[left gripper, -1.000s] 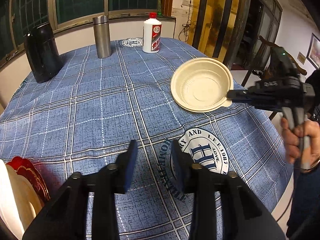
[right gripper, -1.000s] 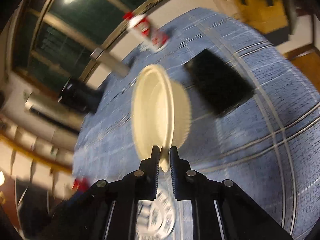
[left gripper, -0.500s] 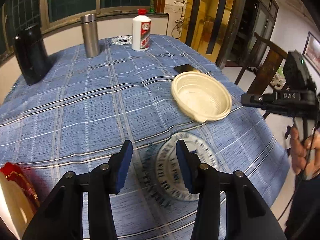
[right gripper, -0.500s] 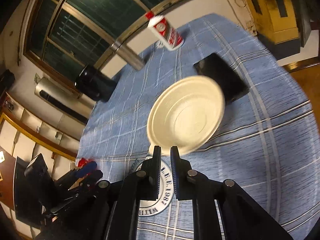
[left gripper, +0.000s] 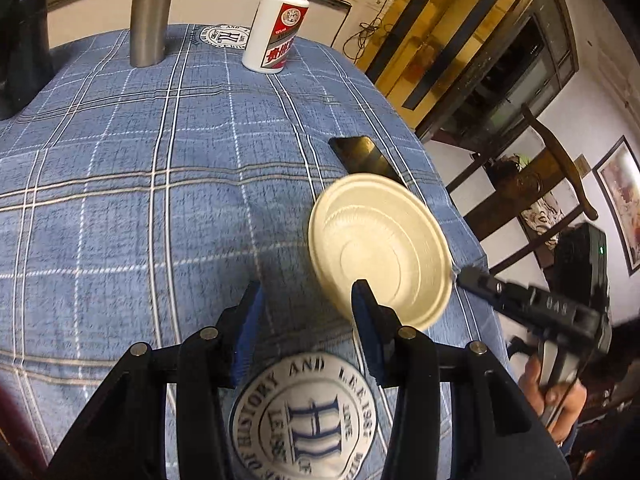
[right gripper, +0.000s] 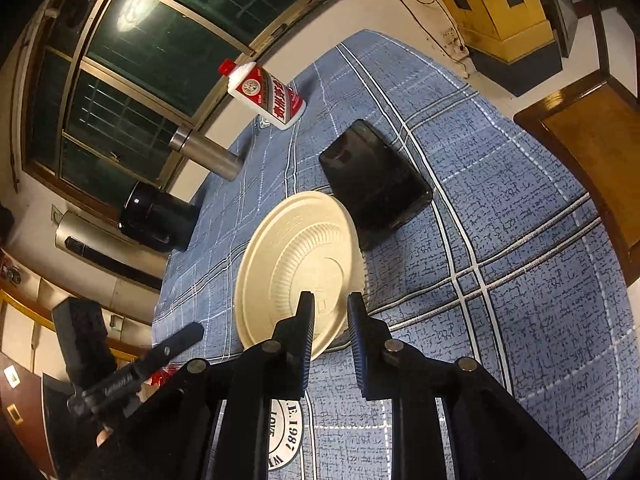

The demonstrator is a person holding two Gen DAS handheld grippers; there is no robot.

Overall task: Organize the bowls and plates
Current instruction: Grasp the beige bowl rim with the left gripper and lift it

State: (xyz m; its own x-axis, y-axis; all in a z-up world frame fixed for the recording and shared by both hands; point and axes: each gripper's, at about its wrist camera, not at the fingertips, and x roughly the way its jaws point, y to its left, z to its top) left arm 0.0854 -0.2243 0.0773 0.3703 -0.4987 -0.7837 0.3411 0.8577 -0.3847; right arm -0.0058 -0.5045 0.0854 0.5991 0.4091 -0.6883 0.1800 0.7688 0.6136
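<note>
One bowl (left gripper: 378,248) is in play, lying tilted on the counter (left gripper: 160,184) just in front of the phone (left gripper: 366,156). The left gripper (left gripper: 306,308) is part open and empty, just left of the bowl. The right gripper (right gripper: 330,312) has just been opening, its jaws apart with the bowl's rim ahead of them, seemingly let go. The step looks like a handover; next the left gripper must straddle the rim and close. Count: one bowl, one phone, one bottle (left gripper: 276,28), one flask (left gripper: 150,12).

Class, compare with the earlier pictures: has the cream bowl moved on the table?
Yes. The cream bowl now lies beside the black phone, released; the right gripper has just been opening, nothing between its jaws.
</note>
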